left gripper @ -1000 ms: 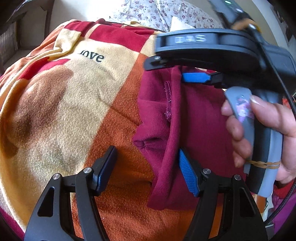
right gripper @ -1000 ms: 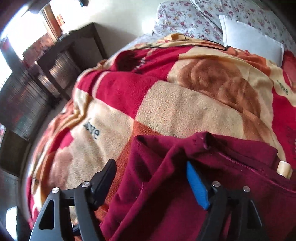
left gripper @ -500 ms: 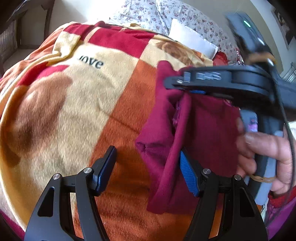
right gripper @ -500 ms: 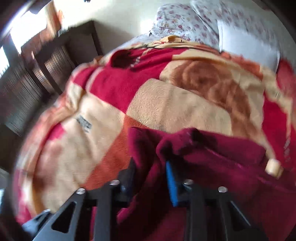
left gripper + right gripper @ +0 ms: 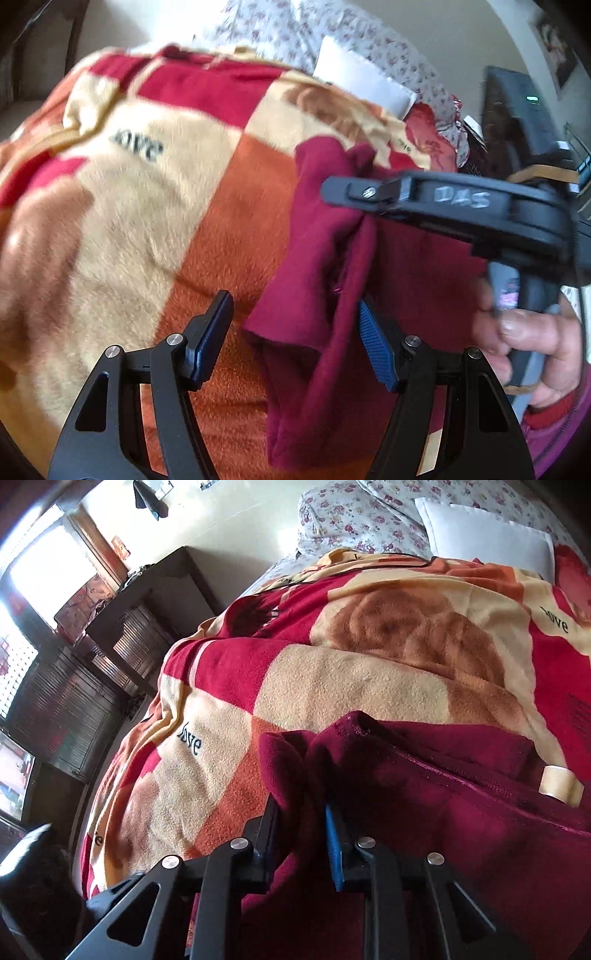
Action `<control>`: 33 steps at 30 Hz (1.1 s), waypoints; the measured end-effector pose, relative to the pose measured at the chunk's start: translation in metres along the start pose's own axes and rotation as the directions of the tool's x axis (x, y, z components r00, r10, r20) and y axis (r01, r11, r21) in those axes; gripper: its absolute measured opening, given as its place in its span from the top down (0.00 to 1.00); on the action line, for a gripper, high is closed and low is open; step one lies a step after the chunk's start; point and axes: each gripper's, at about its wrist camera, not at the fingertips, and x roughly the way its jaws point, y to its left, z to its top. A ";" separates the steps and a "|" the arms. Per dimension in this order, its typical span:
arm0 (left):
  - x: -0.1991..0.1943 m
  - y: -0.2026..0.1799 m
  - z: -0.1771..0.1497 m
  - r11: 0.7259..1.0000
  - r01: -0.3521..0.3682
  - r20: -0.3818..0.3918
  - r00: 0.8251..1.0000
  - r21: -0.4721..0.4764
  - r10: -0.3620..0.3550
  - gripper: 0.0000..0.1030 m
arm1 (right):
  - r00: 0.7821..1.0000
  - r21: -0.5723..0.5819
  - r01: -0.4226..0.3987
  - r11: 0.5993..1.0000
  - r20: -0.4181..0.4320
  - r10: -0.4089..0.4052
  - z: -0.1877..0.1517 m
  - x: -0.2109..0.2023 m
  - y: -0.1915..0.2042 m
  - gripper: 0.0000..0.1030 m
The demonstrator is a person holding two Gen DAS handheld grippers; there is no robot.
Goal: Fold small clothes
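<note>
A maroon garment point(image 5: 317, 258) lies bunched on a checked fleece blanket point(image 5: 147, 206). My left gripper point(image 5: 295, 306) is open just above it. A hanging fold of the cloth falls between its fingers, next to the right blue pad point(image 5: 376, 347), and is not pinched. My right gripper point(image 5: 301, 808) has its jaws closing on a gathered edge of the garment point(image 5: 424, 794), and the cloth is squeezed between its pads. In the left wrist view the right gripper point(image 5: 354, 206) holds that edge raised, with a hand point(image 5: 528, 332) on its grip.
The blanket point(image 5: 351, 686) covers a bed. A white pillow point(image 5: 487, 535) and floral bedding point(image 5: 354, 517) lie at its head. Dark wooden furniture point(image 5: 140, 627) stands beside the bed under a bright window.
The right gripper's jaws went from wide apart to pinching the garment's edge, then drew it up and to the right in the left wrist view. The left gripper stayed open and shifted slightly.
</note>
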 end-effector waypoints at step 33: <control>0.009 -0.012 -0.021 0.993 -0.076 0.057 0.996 0.090 0.071 0.38 | 0.975 -0.171 0.217 0.961 -0.009 -0.221 0.007 0.035 0.034 0.61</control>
